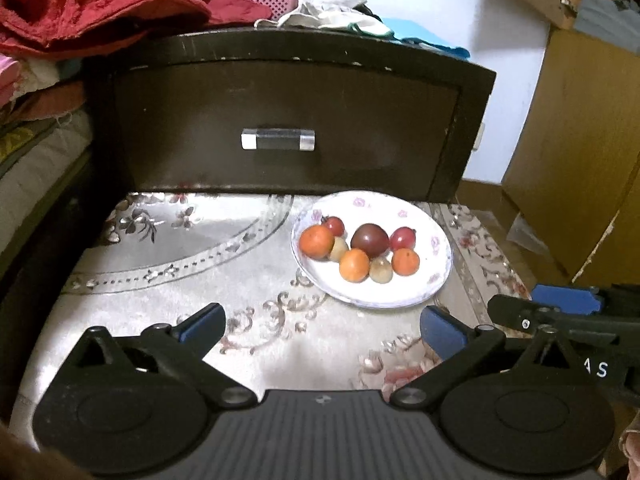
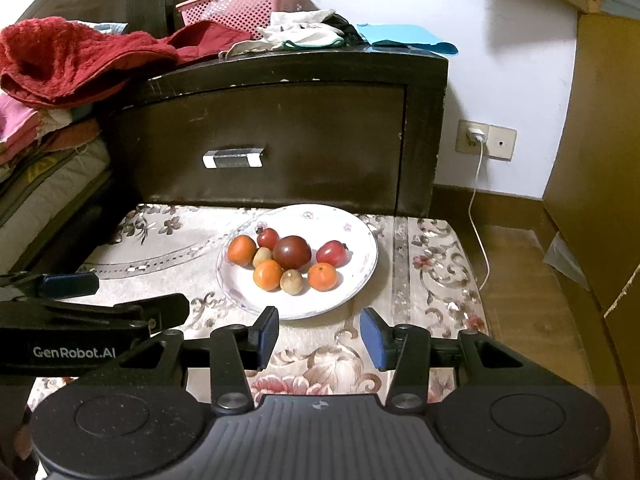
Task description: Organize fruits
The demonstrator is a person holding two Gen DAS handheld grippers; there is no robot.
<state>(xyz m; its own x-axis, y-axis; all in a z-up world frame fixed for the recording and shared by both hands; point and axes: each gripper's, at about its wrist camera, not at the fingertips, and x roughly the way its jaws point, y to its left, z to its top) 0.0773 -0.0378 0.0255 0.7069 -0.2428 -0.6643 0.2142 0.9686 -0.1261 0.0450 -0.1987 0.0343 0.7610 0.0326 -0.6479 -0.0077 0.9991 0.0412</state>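
Left gripper (image 1: 322, 326) nearest, jaws wide, empty, over the patterned cloth (image 1: 160, 280). Right gripper (image 2: 319, 338) jaws moderately apart, empty, aimed at the plate (image 2: 360, 276) at 12 o'clock, probably lined up for a pick. Fruits (image 2: 297, 251) all clustered on the plate, in front of the dark drawer (image 2: 280, 140).

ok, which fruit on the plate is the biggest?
The dark maroon round fruit at the pile's center on the plate; the rest are smaller orange, red, or tan.
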